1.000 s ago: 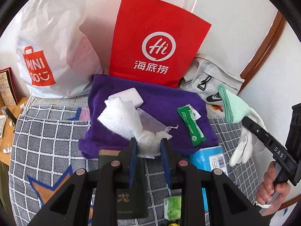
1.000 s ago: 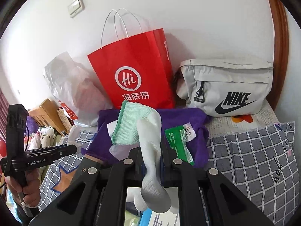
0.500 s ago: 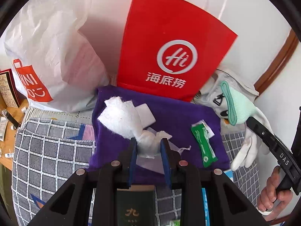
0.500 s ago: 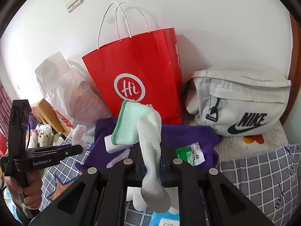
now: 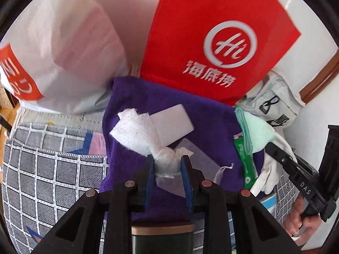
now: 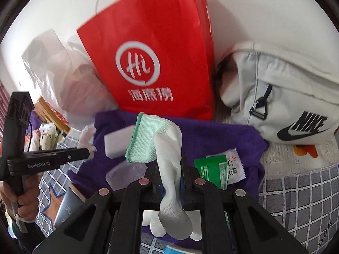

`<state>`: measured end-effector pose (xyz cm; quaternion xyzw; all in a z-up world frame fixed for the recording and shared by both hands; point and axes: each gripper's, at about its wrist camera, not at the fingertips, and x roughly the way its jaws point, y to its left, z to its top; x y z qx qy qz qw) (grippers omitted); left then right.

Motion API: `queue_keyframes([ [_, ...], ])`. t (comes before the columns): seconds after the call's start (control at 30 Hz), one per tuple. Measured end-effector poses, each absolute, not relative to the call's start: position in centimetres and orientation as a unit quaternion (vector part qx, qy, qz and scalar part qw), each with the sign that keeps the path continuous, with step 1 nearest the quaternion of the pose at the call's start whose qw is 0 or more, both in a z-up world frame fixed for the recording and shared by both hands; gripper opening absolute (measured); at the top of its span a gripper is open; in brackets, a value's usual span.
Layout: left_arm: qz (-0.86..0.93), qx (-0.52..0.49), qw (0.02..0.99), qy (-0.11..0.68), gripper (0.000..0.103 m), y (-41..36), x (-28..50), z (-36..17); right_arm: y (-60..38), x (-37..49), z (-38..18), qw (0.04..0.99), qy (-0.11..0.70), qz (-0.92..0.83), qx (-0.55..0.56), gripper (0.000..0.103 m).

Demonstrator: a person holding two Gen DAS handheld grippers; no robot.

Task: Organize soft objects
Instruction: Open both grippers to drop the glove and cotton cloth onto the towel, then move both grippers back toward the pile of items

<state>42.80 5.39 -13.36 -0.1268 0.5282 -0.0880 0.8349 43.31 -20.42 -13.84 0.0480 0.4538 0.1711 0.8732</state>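
Note:
My left gripper is shut on a crumpled white wipe and holds it above a purple towel. My right gripper is shut on a white glove with a mint-green cuff, which hangs between the fingers. The glove also shows in the left wrist view at the right, with the right gripper under it. The left gripper shows at the left of the right wrist view. A white sponge block and a green sachet lie on the towel.
A red paper bag and a white plastic bag stand behind the towel against the wall. A grey Nike pouch lies at the right. A checked grey cover lies underneath. A dark booklet lies near the left gripper.
Both grippers have moved forward toward the red bag and the towel, each still holding its item. The bags now fill more of both views.

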Motion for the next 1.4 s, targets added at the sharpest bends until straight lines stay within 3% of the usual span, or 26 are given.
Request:
queue_keyframes([
  [0.9,-0.078,-0.111,0.811,0.569,0.026,4.0,43.9,-16.5,-19.7,44.6,-17.2,0.860,0.485,0.157,0.039,0.015],
  [0.97,-0.075,-0.111,0.807,0.576,0.033,3.9,43.9,-16.6,-19.8,44.7,-17.1,0.858,0.487,0.158,0.042,0.020],
  [1.03,-0.069,-0.104,0.803,0.583,0.041,3.9,44.0,-16.7,-20.0,44.7,-17.0,0.856,0.488,0.160,0.048,0.036],
  [1.13,-0.063,-0.098,0.807,0.579,0.047,3.9,43.8,-16.2,-20.1,44.4,-16.3,0.862,0.475,0.166,0.054,0.052],
  [1.4,-0.040,-0.093,0.831,0.547,0.050,4.6,42.6,-13.0,-19.3,42.4,-12.8,0.883,0.436,0.169,0.043,0.058],
])
